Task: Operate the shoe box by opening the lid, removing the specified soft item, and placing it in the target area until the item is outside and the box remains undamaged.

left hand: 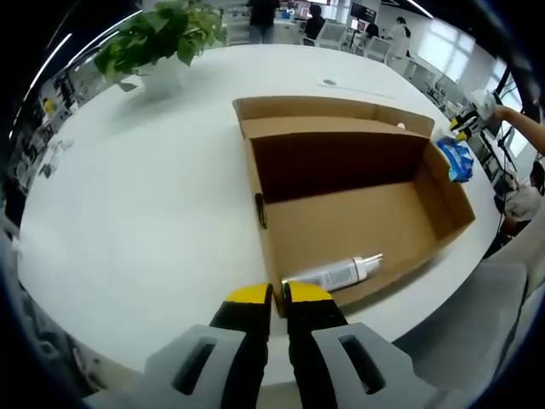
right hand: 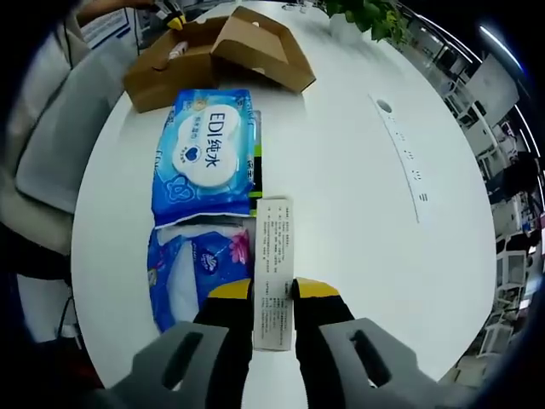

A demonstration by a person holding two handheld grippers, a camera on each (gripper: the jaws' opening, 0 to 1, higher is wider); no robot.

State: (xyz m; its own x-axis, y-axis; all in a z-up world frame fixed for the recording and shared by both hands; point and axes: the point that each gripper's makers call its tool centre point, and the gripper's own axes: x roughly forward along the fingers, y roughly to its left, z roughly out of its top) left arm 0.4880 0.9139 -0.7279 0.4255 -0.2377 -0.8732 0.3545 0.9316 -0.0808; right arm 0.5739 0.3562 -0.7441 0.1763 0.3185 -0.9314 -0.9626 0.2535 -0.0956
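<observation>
In the left gripper view my left claw [left hand: 278, 294] sits at the near edge of the white bench [left hand: 153, 213], yellow tips almost together with a thin gap, right at the near wall of the open shoe box [left hand: 349, 192]; whether it pinches that wall I cannot tell; box is brown cardboard, lid flipped up on the far side; inside, against the near wall, a white pump bottle [left hand: 336, 273] lies on its side; a potted plant [left hand: 162, 38] stands far left on the bench; a blue packet [left hand: 457, 159] lies just right of the box; a person's hand [left hand: 519, 119] reaches in at far right.

In the right gripper view my right claw [right hand: 273, 290] is closed on a flat white printed carton [right hand: 274, 273], jaws pressing both long sides, carton pointing away from me over the bench [right hand: 358, 170]; left of the carton a blue soft tissue pack [right hand: 192, 268] lies on the bench, touching or just beside it; beyond that a larger blue wet-wipe pack [right hand: 204, 153] marked EDI lies flat; a dark item edges out from its right side, too hidden to identify; the shoe box [right hand: 226, 51] sits far left, open, well apart from my claw; plant leaves [right hand: 370, 15] at the far edge.
</observation>
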